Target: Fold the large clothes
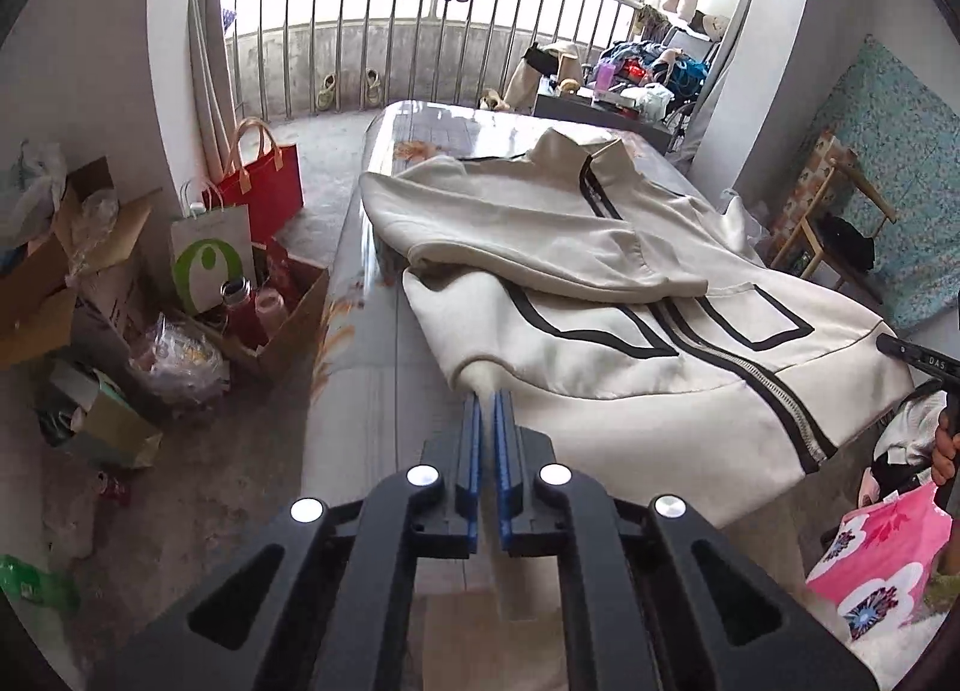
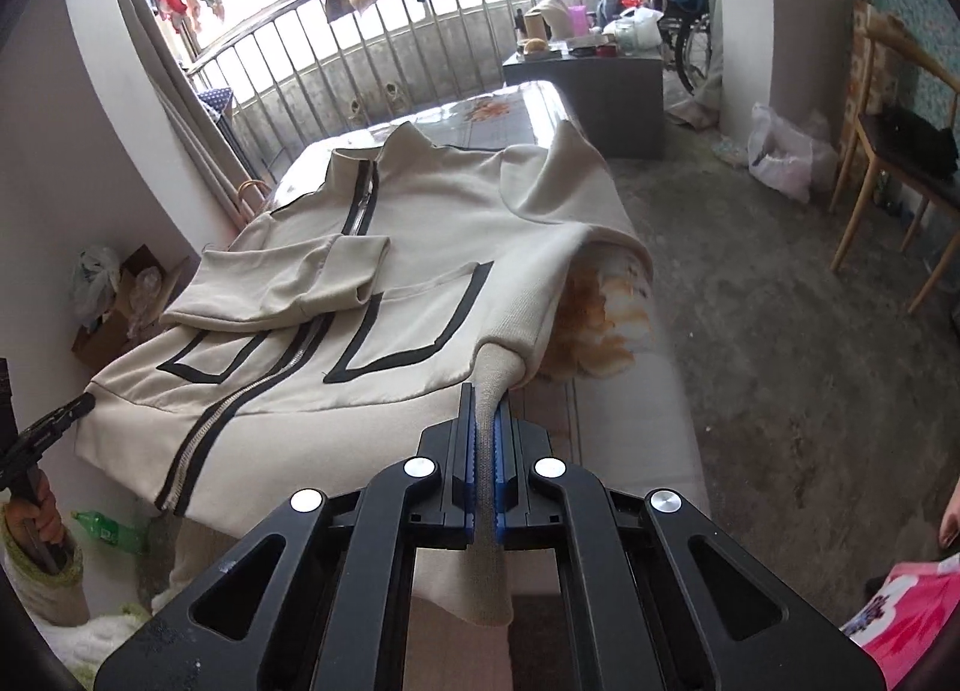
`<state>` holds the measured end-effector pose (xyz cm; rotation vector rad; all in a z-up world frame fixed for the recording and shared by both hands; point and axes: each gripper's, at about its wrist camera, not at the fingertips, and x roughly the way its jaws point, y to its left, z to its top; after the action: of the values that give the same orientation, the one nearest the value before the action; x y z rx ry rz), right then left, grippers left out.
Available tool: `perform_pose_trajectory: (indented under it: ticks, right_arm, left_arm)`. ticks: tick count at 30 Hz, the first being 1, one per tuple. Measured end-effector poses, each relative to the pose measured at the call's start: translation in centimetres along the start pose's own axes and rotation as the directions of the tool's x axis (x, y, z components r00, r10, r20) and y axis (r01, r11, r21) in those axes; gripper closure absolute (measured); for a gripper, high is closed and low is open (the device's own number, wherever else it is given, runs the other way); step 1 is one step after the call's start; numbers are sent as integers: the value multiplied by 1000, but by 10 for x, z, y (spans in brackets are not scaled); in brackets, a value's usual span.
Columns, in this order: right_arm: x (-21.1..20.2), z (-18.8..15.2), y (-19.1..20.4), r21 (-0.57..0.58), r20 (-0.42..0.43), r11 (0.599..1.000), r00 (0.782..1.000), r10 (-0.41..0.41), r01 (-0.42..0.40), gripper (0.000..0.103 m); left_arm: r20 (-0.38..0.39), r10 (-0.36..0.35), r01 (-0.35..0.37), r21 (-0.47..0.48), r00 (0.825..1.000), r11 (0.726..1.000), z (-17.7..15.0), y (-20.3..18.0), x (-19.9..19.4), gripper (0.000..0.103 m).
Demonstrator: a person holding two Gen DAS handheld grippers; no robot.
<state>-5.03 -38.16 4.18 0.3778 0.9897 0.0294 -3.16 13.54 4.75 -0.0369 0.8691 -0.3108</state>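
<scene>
Left wrist view: a cream zip-up jacket [image 1: 600, 283] with black trim lies front-up across a glossy table [image 1: 372, 343], one sleeve folded over its chest and its hem hanging over the near edge. The left gripper [image 1: 487, 409] has its blue fingers [image 1: 471, 451] pressed together on the hem's left corner. Bags and boxes crowd the floor past the table's left edge.

Right wrist view: the right gripper [image 2: 486, 409] pinches the ribbed hem corner [image 2: 498, 373] at the jacket's right side, by the table's near edge.

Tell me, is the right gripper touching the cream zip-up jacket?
Touching. In the right wrist view, the right gripper is clamped on the ribbed cuff of the cream zip-up jacket.
</scene>
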Motion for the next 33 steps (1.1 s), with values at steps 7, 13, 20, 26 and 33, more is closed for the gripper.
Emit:
perform_pose_trajectory:
  ticks: [7, 13, 20, 26, 33]
  right_arm:
    - [35, -64, -15, -22, -157, 992, 980, -123, 121, 74]
    - [17, -39, -27, 7, -76, 989, 987, -143, 144, 41]
    - [76, 27, 36, -52, -75, 987, 987, 145, -149, 36]
    - [189, 74, 87, -69, -214, 973, 956, 201, -220, 36]
    - [241, 78, 132, -258, -297, 954, 952, 72, -153, 90]
  left_arm:
    - [-180, -3, -13, -89, 984, 996, -66, 12, 30, 94]
    - [-54, 12, -15, -62, 998, 998, -56, 18, 1, 84]
    - [-29, 141, -141, -12, 990, 990, -2, 5, 54, 74]
    - [-83, 163, -166, -26, 983, 986, 23, 4, 121, 73]
    - [-46, 160, -161, -25, 986, 987, 30, 8, 134, 73]
